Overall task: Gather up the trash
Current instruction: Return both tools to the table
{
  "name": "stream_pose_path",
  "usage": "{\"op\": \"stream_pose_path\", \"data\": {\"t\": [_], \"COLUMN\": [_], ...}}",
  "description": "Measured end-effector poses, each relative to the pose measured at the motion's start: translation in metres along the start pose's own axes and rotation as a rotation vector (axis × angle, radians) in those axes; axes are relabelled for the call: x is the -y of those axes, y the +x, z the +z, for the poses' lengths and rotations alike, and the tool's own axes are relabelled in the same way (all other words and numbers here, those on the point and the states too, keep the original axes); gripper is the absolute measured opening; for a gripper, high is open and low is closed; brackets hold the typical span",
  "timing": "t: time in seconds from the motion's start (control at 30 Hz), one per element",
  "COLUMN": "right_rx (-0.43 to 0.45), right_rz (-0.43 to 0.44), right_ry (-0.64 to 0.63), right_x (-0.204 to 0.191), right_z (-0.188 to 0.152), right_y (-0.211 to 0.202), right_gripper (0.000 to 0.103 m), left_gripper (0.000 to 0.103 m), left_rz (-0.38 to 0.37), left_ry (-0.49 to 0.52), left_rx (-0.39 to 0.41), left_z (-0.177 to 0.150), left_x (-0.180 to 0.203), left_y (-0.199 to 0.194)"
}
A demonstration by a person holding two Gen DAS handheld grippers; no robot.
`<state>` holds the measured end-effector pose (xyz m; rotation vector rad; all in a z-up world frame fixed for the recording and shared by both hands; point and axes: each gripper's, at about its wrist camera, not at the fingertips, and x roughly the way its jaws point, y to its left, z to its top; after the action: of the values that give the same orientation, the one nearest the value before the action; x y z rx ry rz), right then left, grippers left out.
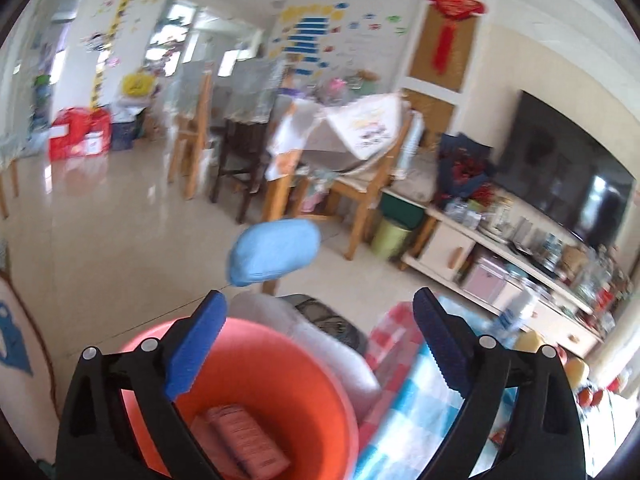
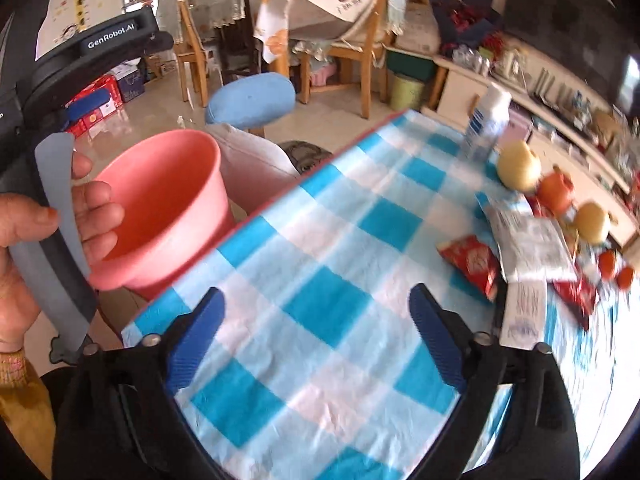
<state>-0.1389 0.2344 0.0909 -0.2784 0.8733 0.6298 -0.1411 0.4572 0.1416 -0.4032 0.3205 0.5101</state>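
Note:
An orange-red bin stands beside the table, just below my left gripper, whose jaws are open with nothing between them. A reddish wrapper lies inside the bin. In the right wrist view the bin sits past the table's left edge, and a hand holds the left gripper's handle there. My right gripper hangs open and empty over the blue-and-white checked tablecloth. Red snack wrappers, a white wrapper and a white packet lie at the right.
Yellow fruit, an orange fruit and a white bottle stand beyond the wrappers. A blue stool and a pale cushion are behind the bin. Wooden chairs, a green bucket and a TV cabinet line the far side.

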Motion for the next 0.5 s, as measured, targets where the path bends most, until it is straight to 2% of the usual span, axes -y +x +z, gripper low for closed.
{"op": "stream_pose_path", "data": {"t": [0.07, 0.17, 0.27, 0.37, 0.5], "right_rx": [0.028, 0.07, 0.065, 0.046, 0.083], "right_rz": [-0.016, -0.049, -0.049, -0.056, -0.101], "right_ry": [0.027, 0.092, 0.138, 0.149, 0.129], "right_x": [0.012, 0.031, 0.053, 0.075, 0.097], "right_z": [-0.01, -0.024, -0.036, -0.049, -0.061], "right_y": [-0.011, -0.027, -0.037, -0.041, -0.049], "right_gripper": [0.099, 0.099, 0.099, 0.099, 0.099], "left_gripper": [0.093, 0.093, 0.093, 0.093, 0.093], "left_rz": [-0.047, -0.077, -0.107, -0.168, -0.201], "left_ry": [0.028, 0.09, 0.14, 0.184, 0.253], "left_rx": [-0.013, -0.026, -0.051, -0.114, -0.131], "left_z": [-0.001, -0.005, -0.012, -0.024, -0.041], "left_x": [0.015, 0.038, 0.061, 0.081, 0.104], "left_y": [0.0, -0.002, 0.0, 0.004, 0.004]}}
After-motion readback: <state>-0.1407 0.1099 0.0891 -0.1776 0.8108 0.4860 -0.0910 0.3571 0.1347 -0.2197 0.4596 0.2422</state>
